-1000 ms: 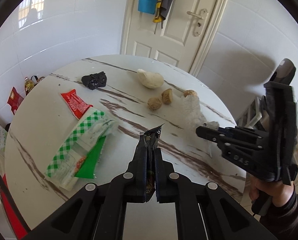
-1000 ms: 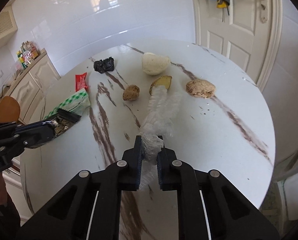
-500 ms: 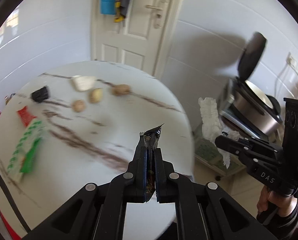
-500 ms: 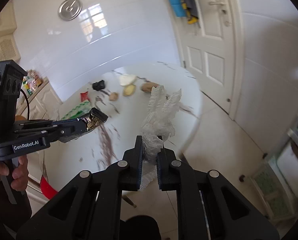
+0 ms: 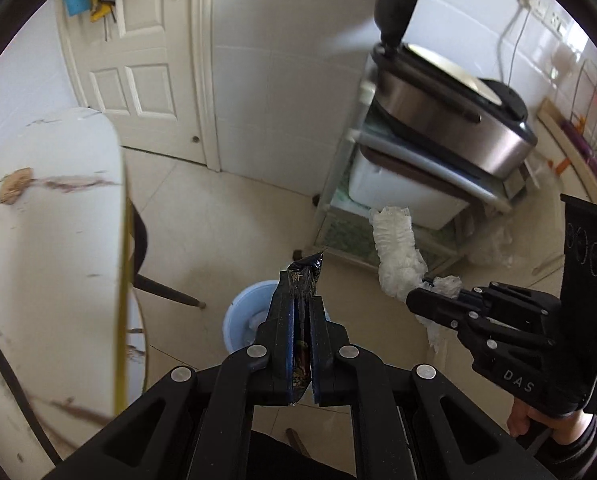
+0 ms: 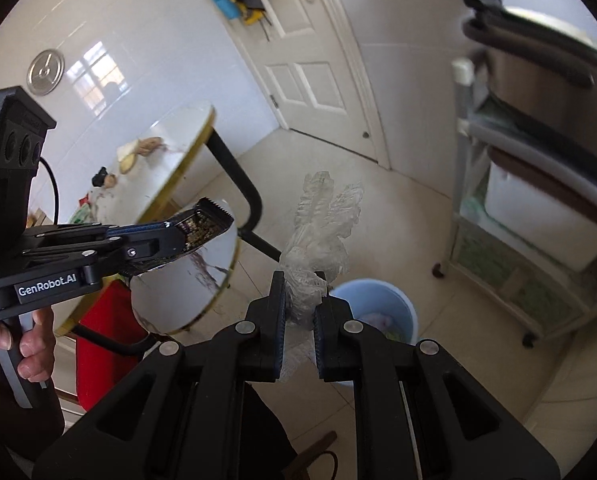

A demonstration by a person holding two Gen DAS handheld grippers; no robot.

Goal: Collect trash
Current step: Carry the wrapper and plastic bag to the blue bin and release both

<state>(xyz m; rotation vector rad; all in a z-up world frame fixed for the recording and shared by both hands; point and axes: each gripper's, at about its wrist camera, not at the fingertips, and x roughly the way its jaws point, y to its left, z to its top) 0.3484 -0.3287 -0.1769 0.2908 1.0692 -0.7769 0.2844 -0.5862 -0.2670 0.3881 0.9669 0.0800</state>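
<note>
Crinkled clear plastic film (image 6: 322, 236) stands up from the right gripper (image 6: 300, 312), whose jaws are nearly closed and pinch its lower end, while the left gripper (image 5: 300, 320) has its jaws fully closed on a dark foil snack wrapper (image 5: 302, 280). Both hang above the floor near a pale blue bin (image 6: 382, 304), low and centre in each frame. The main risk seems to be a miss: the film is light and springy, so on release it may cling to a pad or drift past the rim, and the wrapper, clamped flat, may stick for a moment. In the left wrist view the bin (image 5: 242, 312) lies mostly hidden behind the jaws, so how well it lines up is hard to judge there; the right wrist view shows its open mouth with trash already inside. Only the right wrist view shows the round marble table (image 6: 170, 160) at left with scraps left on it.
</note>
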